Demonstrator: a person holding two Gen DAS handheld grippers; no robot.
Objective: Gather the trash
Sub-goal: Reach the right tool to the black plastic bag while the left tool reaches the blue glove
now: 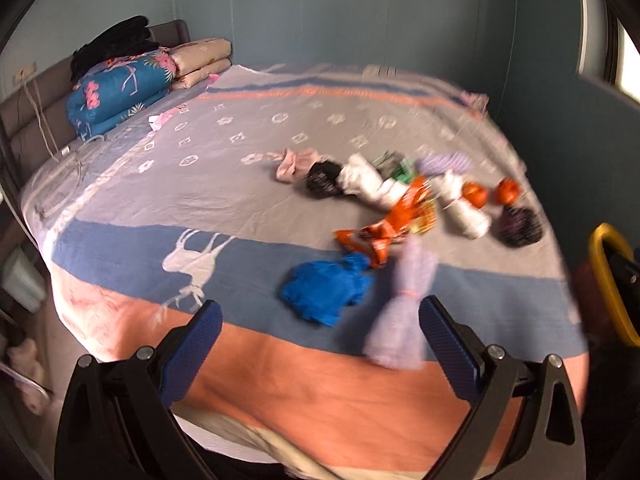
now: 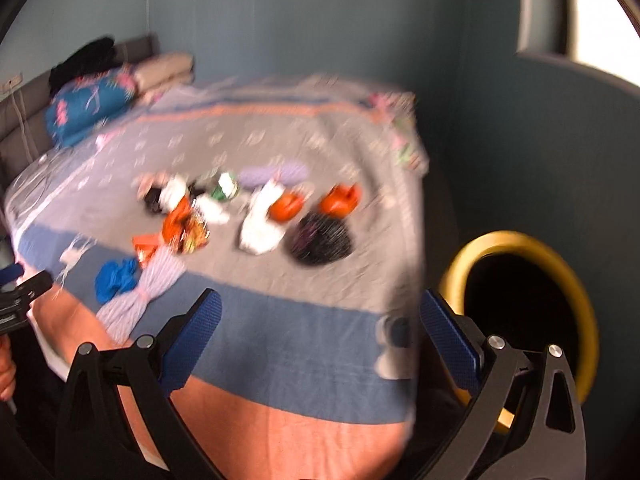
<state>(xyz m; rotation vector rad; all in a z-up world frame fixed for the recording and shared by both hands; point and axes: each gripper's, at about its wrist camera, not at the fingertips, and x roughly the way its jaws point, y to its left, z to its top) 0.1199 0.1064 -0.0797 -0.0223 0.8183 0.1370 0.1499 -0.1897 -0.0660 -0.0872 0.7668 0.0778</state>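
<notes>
A bed (image 1: 280, 380) holds a scatter of items: an orange snack wrapper (image 1: 394, 220), a green wrapper (image 1: 400, 168), two orange fruit-like pieces (image 1: 474, 194), white, black, pink, lilac and blue cloth bundles (image 1: 324, 292). A yellow-rimmed bin (image 2: 520, 312) stands beside the bed at the right. My left gripper (image 1: 320, 336) is open and empty above the bed's near edge, just short of the blue bundle. My right gripper (image 2: 320, 336) is open and empty over the bed's near right corner, the bin beside its right finger. Both views are blurred.
Folded quilts (image 1: 120, 88) and pillows are stacked at the headboard, far left. A teal wall runs behind the bed, with a window (image 2: 592, 4) at the upper right. The left gripper's edge shows in the right wrist view (image 2: 20, 292).
</notes>
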